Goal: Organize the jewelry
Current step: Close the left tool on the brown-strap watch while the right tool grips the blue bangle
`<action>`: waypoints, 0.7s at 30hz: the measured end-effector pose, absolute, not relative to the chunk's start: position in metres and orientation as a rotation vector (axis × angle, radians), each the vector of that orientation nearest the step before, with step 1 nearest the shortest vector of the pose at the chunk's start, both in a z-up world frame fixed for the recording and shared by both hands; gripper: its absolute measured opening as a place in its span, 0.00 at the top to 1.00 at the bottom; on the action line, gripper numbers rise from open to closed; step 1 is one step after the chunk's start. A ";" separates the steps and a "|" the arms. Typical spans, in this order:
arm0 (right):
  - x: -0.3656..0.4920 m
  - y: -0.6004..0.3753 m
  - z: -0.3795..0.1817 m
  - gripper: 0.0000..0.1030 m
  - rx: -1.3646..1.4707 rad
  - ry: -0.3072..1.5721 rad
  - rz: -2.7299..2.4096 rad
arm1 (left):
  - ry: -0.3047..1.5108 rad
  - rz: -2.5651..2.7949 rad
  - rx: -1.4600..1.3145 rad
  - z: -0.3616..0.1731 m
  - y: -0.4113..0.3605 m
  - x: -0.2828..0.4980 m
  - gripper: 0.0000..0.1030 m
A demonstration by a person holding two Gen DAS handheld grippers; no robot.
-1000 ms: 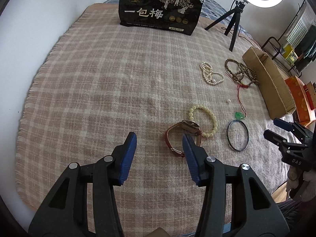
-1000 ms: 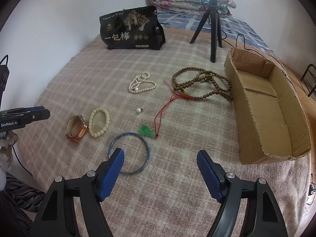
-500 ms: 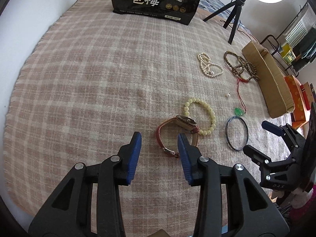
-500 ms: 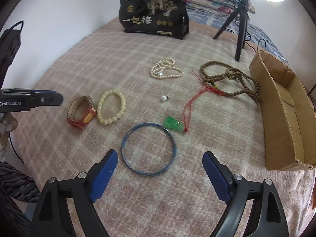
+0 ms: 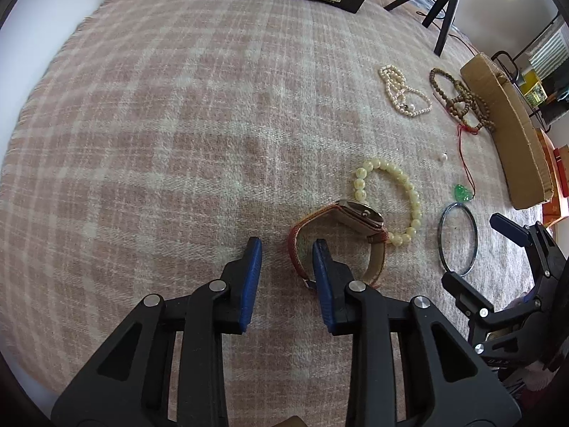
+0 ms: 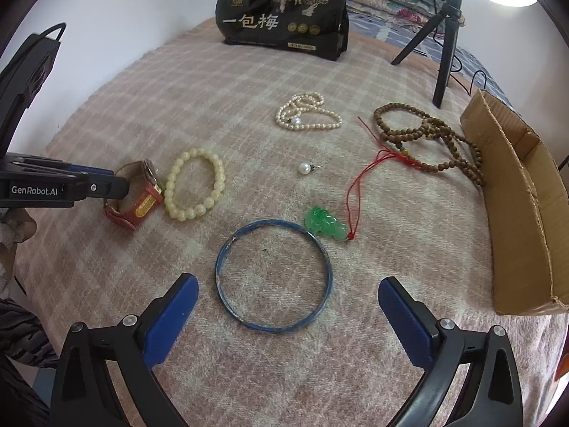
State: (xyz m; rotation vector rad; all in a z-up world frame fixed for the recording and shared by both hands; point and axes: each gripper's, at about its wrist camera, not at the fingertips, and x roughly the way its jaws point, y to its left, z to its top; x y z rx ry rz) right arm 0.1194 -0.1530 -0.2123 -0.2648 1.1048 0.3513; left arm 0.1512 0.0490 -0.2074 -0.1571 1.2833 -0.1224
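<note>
A red-strapped watch (image 5: 341, 235) (image 6: 137, 195) lies on the plaid blanket. My left gripper (image 5: 287, 252) is open, low over the blanket, its jaws straddling the near loop of the strap. A cream bead bracelet (image 5: 391, 199) (image 6: 193, 186) touches the watch. My right gripper (image 6: 284, 300) is wide open, just short of a blue bangle (image 6: 274, 274) (image 5: 458, 238). A green pendant on red cord (image 6: 325, 227), a loose pearl (image 6: 304, 168), a pearl strand (image 6: 306, 112) and brown prayer beads (image 6: 426, 142) lie beyond.
An open cardboard box (image 6: 519, 199) lies along the right edge. A black snack bag (image 6: 281, 14) stands at the back. A ring-light tripod (image 6: 444, 42) stands at the back right. A white wall bounds the left side.
My left gripper has moved forward and down, narrowing its jaws around the watch strap. My right gripper has moved forward toward the blue bangle, still wide open.
</note>
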 end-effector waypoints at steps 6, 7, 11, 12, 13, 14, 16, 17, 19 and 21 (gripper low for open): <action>0.126 -0.149 -0.221 0.01 -0.289 1.122 0.337 | 1.284 -0.124 -0.150 -0.211 0.048 0.155 0.73; 0.128 -0.150 -0.221 0.02 -0.283 1.125 0.335 | 1.283 -0.121 -0.145 -0.211 0.046 0.156 0.77; 0.132 -0.155 -0.221 0.09 -0.244 1.143 0.348 | 1.280 -0.120 -0.141 -0.213 0.047 0.157 0.83; 0.132 -0.155 -0.220 0.12 -0.240 1.142 0.353 | 1.280 -0.121 -0.141 -0.213 0.046 0.158 0.85; 0.132 -0.154 -0.220 0.14 -0.239 1.142 0.357 | 1.280 -0.123 -0.141 -0.213 0.048 0.157 0.87; 0.132 -0.154 -0.220 0.18 -0.240 1.141 0.363 | 1.280 -0.125 -0.142 -0.213 0.048 0.157 0.88; 0.131 -0.153 -0.218 0.24 -0.238 1.137 0.371 | 1.278 -0.125 -0.141 -0.212 0.047 0.157 0.92; 0.131 -0.153 -0.218 0.28 -0.233 1.137 0.376 | 1.277 -0.126 -0.140 -0.212 0.046 0.157 0.93; 0.131 -0.155 -0.217 0.28 -0.217 1.141 0.381 | 1.275 -0.127 -0.138 -0.212 0.045 0.156 0.94; 0.130 -0.158 -0.216 0.29 -0.201 1.142 0.386 | 1.271 -0.126 -0.139 -0.212 0.044 0.156 0.94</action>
